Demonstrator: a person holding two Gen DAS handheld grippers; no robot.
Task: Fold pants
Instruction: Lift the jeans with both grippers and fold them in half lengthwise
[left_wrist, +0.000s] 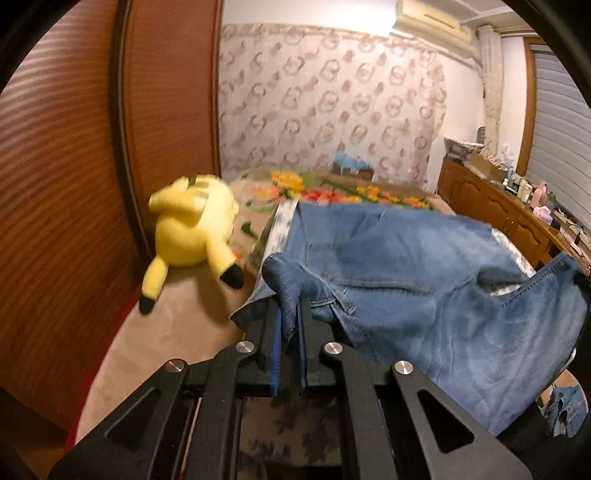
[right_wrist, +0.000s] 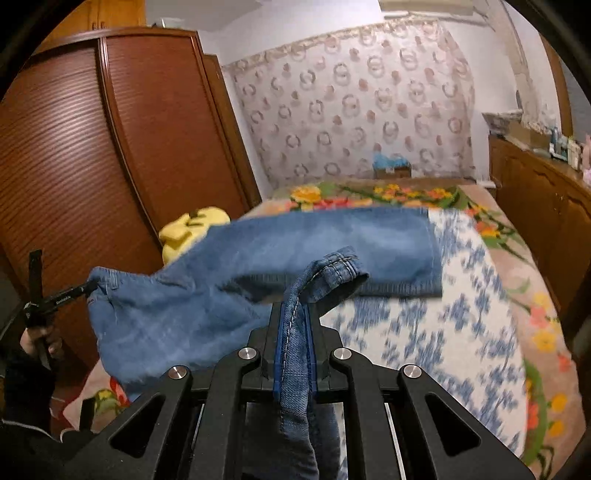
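Observation:
A pair of blue denim pants (left_wrist: 406, 266) is held up over the bed between both grippers. My left gripper (left_wrist: 289, 306) is shut on a bunched edge of the pants, with cloth squeezed between its fingers. My right gripper (right_wrist: 295, 310) is shut on a stitched hem of the pants (right_wrist: 332, 236); the far part of the cloth lies on the bed. The left gripper also shows in the right wrist view (right_wrist: 83, 288), pinching the pants' left corner.
The bed has a blue-and-white patterned sheet (right_wrist: 443, 314) over a floral blanket (right_wrist: 535, 314). A yellow plush toy (left_wrist: 194, 230) lies by the brown wardrobe (left_wrist: 66, 177). A wooden cabinet (left_wrist: 498, 206) with small items runs along the right wall.

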